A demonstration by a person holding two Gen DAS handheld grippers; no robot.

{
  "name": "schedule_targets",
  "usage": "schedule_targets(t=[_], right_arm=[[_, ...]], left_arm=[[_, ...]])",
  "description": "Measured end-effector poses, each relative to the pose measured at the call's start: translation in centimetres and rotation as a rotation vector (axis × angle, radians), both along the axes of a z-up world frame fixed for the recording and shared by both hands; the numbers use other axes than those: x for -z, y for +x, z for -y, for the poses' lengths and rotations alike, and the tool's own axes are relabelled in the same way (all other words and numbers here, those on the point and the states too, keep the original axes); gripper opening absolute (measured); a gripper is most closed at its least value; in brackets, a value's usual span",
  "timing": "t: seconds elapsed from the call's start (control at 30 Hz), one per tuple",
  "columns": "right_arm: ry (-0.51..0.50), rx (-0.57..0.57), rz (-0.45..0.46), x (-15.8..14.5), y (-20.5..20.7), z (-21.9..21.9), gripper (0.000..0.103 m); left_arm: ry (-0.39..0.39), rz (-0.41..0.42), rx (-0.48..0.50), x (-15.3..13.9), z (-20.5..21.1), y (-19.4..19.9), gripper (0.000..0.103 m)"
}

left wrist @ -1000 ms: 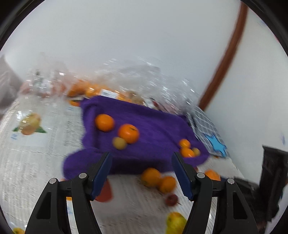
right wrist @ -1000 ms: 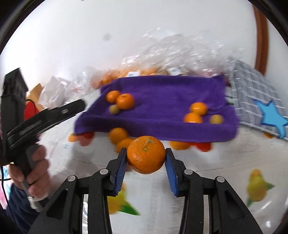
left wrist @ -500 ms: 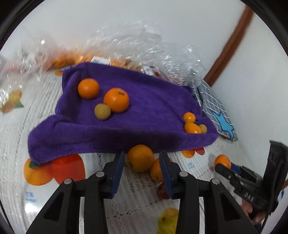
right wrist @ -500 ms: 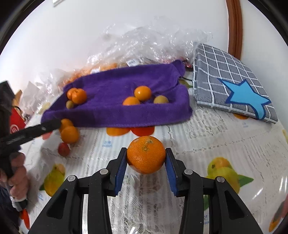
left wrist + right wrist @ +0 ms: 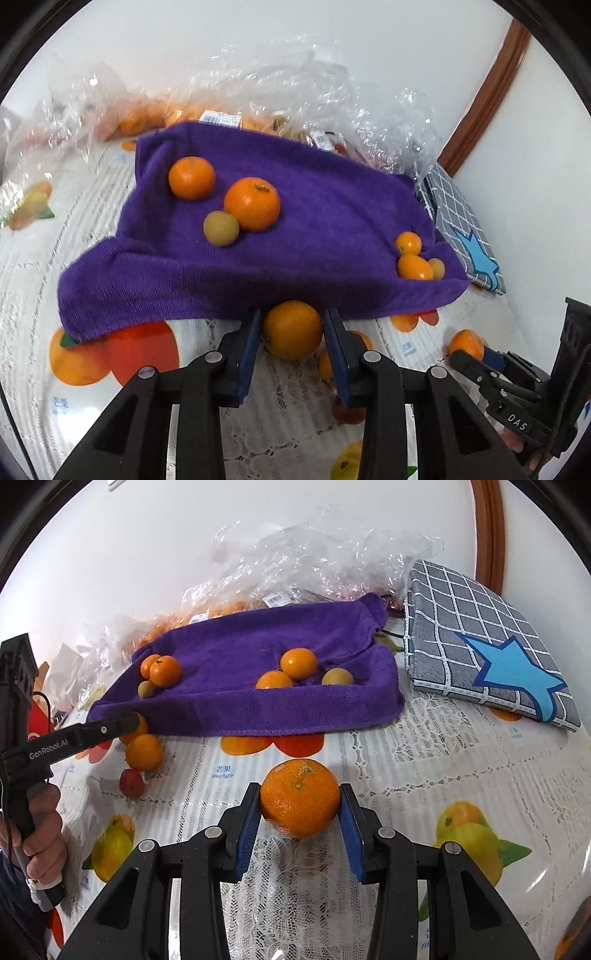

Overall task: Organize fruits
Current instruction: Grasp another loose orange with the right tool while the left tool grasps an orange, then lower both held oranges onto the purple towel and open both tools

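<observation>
A purple towel (image 5: pixel 314 229) lies on the fruit-print tablecloth. It carries two oranges (image 5: pixel 252 203) and a yellowish fruit (image 5: pixel 221 228) on the left. Two small oranges (image 5: pixel 414 266) and another yellowish fruit sit on the right. My left gripper (image 5: pixel 291 332) is shut on an orange (image 5: pixel 291 328) just in front of the towel's near edge. My right gripper (image 5: pixel 300 803) is shut on a mandarin (image 5: pixel 299 797) over the tablecloth, short of the towel (image 5: pixel 258 657). In the right wrist view, the left gripper (image 5: pixel 127 720) reaches to the towel's left front.
A loose orange (image 5: pixel 144 751) and a small red fruit (image 5: pixel 131 782) lie beside the left gripper. Crumpled clear bags (image 5: pixel 280 92) with more oranges line the wall behind the towel. A grey checked cushion (image 5: pixel 480 642) with a blue star lies at right.
My left gripper came down to the towel's front edge and closed on the orange there. My right gripper carried its mandarin away from the towel and lower over the tablecloth.
</observation>
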State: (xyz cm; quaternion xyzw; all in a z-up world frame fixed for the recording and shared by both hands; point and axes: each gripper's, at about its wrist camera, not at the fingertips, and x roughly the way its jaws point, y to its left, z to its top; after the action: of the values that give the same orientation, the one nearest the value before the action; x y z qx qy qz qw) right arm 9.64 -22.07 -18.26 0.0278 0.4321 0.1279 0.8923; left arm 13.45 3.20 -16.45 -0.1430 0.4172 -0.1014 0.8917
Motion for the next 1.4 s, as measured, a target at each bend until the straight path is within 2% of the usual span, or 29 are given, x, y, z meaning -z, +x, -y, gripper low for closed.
schedule_targets(t=[0.2, 0.33, 0.5, 0.67, 0.77, 0.9, 1.17, 1.3, 1.4], right_arm=[[-0.034, 0.022, -0.016, 0.3, 0.3, -0.1, 0.041], [-0.049, 0.022, -0.015, 0.3, 0.3, -0.2, 0.041], [-0.016, 0.024, 0.004, -0.1, 0.0, 0.3, 0.041], [0.018, 0.039, 0.024, -0.6, -0.4, 0.9, 0.041], [0.039, 0.035, 0.001, -1.0, -0.1, 0.8, 0.041], [0.042, 0.011, 0.054, -3.4, 0.4, 0.3, 0.041], [0.018, -0.007, 0.149, -7.5, 4.9, -0.2, 0.041], [0.030, -0.022, 0.175, -8.3, 7.4, -0.7, 0.041], [0.030, -0.022, 0.156, -7.2, 8.9, -0.8, 0.041]], left_arm=[[-0.019, -0.022, 0.004, 0.3, 0.0, 0.2, 0.034], [0.025, 0.022, 0.002, -0.3, 0.5, -0.4, 0.033], [0.012, 0.078, -0.007, -1.6, 0.1, -1.4, 0.033], [0.010, 0.174, -0.030, -3.6, -0.6, -2.7, 0.033], [0.027, 0.201, -0.072, -4.5, -1.6, -3.1, 0.033], [0.047, 0.225, -0.134, -5.6, -3.0, -3.1, 0.033], [0.065, 0.224, -0.230, -7.9, -5.5, -0.3, 0.033], [0.073, 0.214, -0.254, -6.9, -5.4, 2.0, 0.033], [0.075, 0.195, -0.262, -5.5, -5.3, 3.2, 0.033]])
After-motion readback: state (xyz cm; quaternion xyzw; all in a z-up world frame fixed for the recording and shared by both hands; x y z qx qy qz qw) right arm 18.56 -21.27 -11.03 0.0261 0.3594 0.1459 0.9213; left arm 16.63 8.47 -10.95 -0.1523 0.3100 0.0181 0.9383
